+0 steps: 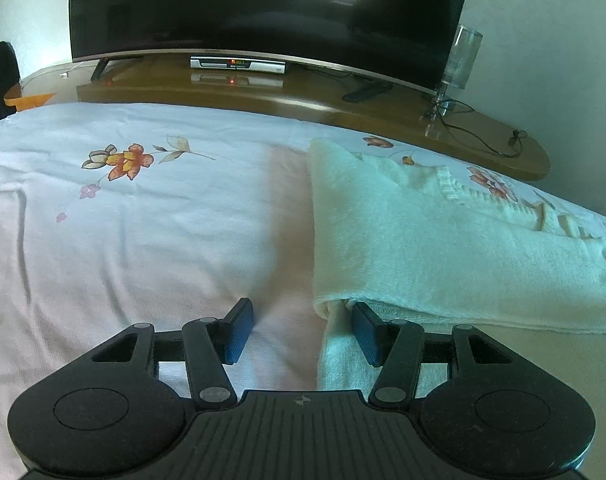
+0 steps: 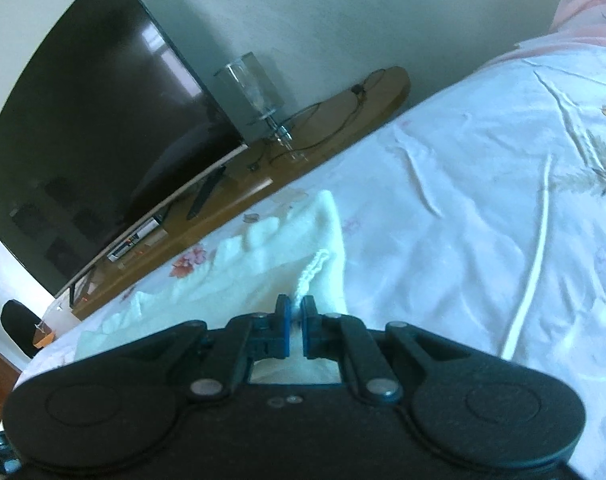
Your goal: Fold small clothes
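A small white knit garment [image 1: 423, 248] lies folded on the flowered bedsheet [image 1: 143, 220], right of centre in the left wrist view. My left gripper [image 1: 303, 332] rests open at its near left corner. The right blue pad [image 1: 367, 330] sits at the mouth of the fold, and the left pad [image 1: 239, 330] is over bare sheet. A strip of the lower layer lies between them, unpressed. In the right wrist view the garment [image 2: 263, 272] stretches away to the left. My right gripper [image 2: 296, 316] is shut on its near edge, where a knitted cord [image 2: 315, 268] runs out.
Beyond the bed's far edge stands a wooden TV stand [image 1: 383, 120] with a large dark television [image 1: 263, 12], a set-top box [image 1: 237, 64], a remote [image 1: 367, 92], a glass lamp [image 1: 459, 64] and cables. A thin white cord [image 2: 539, 240] lies on the sheet to the right.
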Tool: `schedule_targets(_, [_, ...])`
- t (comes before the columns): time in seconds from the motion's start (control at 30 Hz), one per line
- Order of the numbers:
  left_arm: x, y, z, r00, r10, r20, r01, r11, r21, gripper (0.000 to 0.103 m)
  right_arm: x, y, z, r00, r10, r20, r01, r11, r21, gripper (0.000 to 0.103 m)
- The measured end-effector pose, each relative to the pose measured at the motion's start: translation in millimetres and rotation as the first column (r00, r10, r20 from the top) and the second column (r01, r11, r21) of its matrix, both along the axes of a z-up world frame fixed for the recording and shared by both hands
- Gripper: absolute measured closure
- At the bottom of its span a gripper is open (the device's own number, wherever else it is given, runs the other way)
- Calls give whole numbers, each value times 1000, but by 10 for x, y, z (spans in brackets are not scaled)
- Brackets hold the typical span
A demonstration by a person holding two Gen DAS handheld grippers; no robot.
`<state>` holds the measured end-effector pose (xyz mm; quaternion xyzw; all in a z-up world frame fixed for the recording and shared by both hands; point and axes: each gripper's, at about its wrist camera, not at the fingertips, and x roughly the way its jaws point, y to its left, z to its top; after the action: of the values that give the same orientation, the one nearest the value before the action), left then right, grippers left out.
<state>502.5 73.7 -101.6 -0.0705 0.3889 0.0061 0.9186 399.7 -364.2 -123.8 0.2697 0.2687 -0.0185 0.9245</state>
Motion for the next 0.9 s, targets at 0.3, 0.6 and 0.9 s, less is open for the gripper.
schedule_targets(0.3, [-47, -10, 15, 1000, -18, -8, 18, 1000, 22, 48, 22, -17, -94, 1000, 7, -20, -8, 999, -47, 96])
schedule_targets(0.6, [-36, -263, 387, 973, -143, 181, 150, 988, -22, 48, 61, 123, 160, 998, 56, 13, -52, 971, -233, 84])
schedule_targets(0.9, [59, -409, 13, 968, -221, 122, 217, 975, 46, 47, 344, 422, -14, 981, 144, -133, -191, 851, -490, 90])
